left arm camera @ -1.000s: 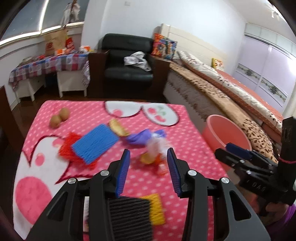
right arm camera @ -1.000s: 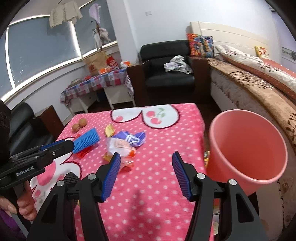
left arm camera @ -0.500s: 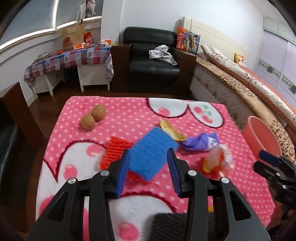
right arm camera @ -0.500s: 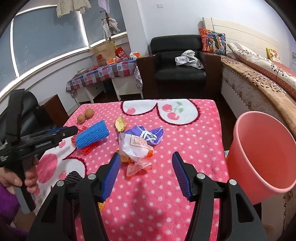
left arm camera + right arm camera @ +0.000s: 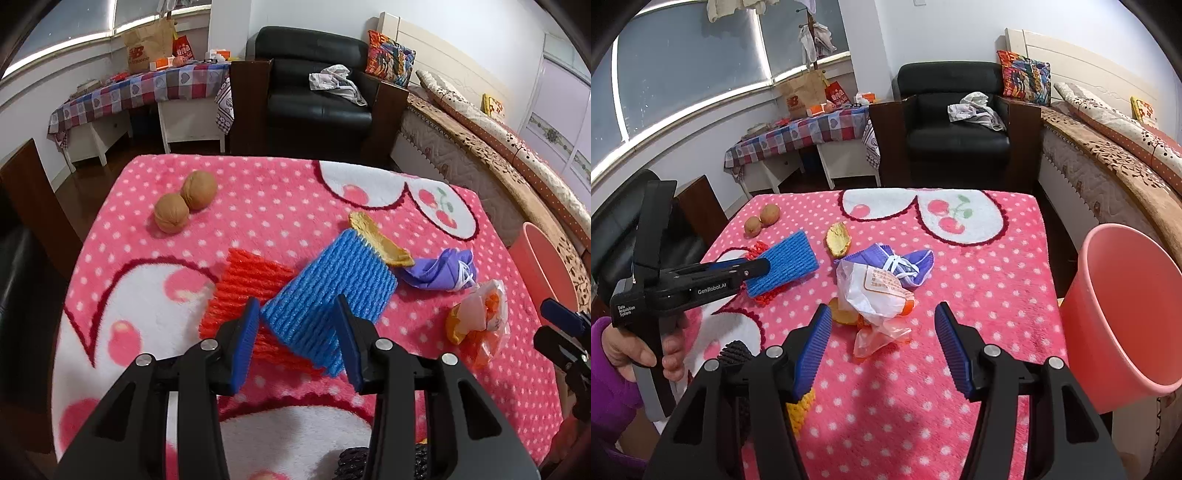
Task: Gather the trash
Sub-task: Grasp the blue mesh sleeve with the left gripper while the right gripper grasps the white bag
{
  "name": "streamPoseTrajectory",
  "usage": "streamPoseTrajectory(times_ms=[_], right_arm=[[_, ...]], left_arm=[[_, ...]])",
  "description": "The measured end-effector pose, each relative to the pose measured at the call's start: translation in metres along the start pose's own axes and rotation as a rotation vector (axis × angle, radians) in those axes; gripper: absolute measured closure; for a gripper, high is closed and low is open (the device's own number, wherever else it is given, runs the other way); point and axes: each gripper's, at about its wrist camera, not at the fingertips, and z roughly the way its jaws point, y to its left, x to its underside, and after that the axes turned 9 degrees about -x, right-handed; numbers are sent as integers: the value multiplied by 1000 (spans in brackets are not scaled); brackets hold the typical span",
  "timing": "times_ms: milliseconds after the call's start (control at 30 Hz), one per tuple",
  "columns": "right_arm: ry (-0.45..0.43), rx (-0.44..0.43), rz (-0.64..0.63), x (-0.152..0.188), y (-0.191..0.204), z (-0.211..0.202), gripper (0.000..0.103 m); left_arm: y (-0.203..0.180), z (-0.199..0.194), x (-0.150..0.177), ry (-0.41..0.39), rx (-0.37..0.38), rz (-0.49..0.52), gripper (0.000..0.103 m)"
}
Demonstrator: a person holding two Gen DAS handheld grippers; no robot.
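Pink bin point(image 5: 1123, 314): standing off the table edge, right of the right jaws, mouth tilted toward the table; likely parked there so trash drops straight in
Pink dotted cloth point(image 5: 979, 295): spread under all the litter, below both sets of jaws
Left gripper point(image 5: 297, 341): jaws apart, nothing pinched, angled down at the blue foam net point(image 5: 332, 291), whose near edge sits between the tips; probably lining up to take it
Right gripper point(image 5: 882, 343): jaws wide apart, empty, aimed at the clear plastic bag point(image 5: 875, 295) just ahead of the tips
Orange foam net point(image 5: 243, 291): under the blue one, ahead of the left finger
Purple mask point(image 5: 905, 264): beyond the bag, further from the right jaws
Peel point(image 5: 380, 240): touching the blue net's far corner
Two walnuts point(image 5: 184, 201): well ahead, left of the left jaws, side by side
Writing: "GenRobot.AI" and "Data Acquisition System" on the left gripper body, seen from the right wrist; bag label printed, too small to read
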Motion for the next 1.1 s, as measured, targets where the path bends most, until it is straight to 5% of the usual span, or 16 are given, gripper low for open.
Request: streamPoseTrajectory(times_ms=[33, 167, 633, 933, 1100], right_arm=[[3, 1, 1, 0, 0, 1, 46], [10, 3, 5, -1, -1, 4, 46], [11, -43, 37, -9, -3, 19, 46], [58, 4, 28, -18, -6, 46, 46], [86, -30, 73, -10, -16, 46, 67]], left_arm=[[1, 0, 0, -4, 2, -6, 63], [4, -4, 1, -12, 20, -35, 97], [2, -62, 0, -135, 118, -70, 99], [-2, -78, 4, -152, 144, -73, 99], [-6, -80, 7, -149, 154, -63, 99]])
